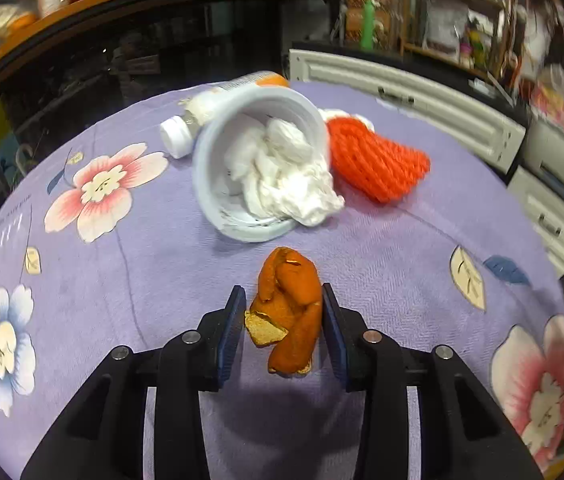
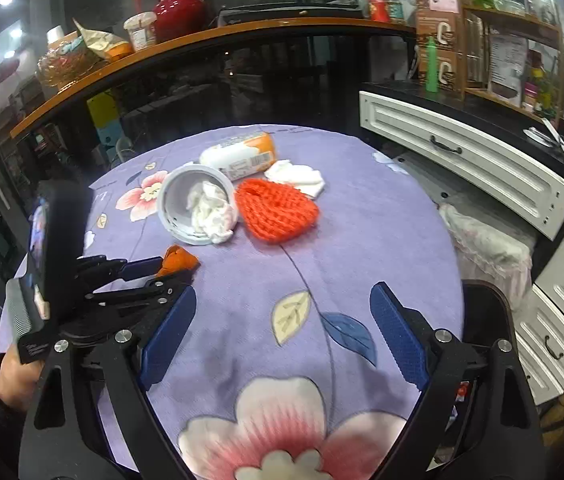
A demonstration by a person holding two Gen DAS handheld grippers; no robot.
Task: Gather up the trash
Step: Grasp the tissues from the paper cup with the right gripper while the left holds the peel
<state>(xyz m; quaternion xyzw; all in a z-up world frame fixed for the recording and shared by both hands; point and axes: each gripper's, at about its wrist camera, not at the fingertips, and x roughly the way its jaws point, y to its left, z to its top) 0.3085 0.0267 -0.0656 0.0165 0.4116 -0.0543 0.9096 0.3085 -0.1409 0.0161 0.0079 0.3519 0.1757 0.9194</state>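
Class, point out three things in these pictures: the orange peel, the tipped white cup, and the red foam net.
orange peel (image 1: 289,304), left wrist view, middle of the peel.
white cup (image 1: 212,168), left wrist view, inner wall.
red foam net (image 2: 278,210), right wrist view, centre of the mesh.

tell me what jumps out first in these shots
The orange peel sits between the pads of the left gripper near the front of the purple flowered tablecloth. Behind it a tipped white cup spills crumpled tissue, with a bright red foam net at its right.
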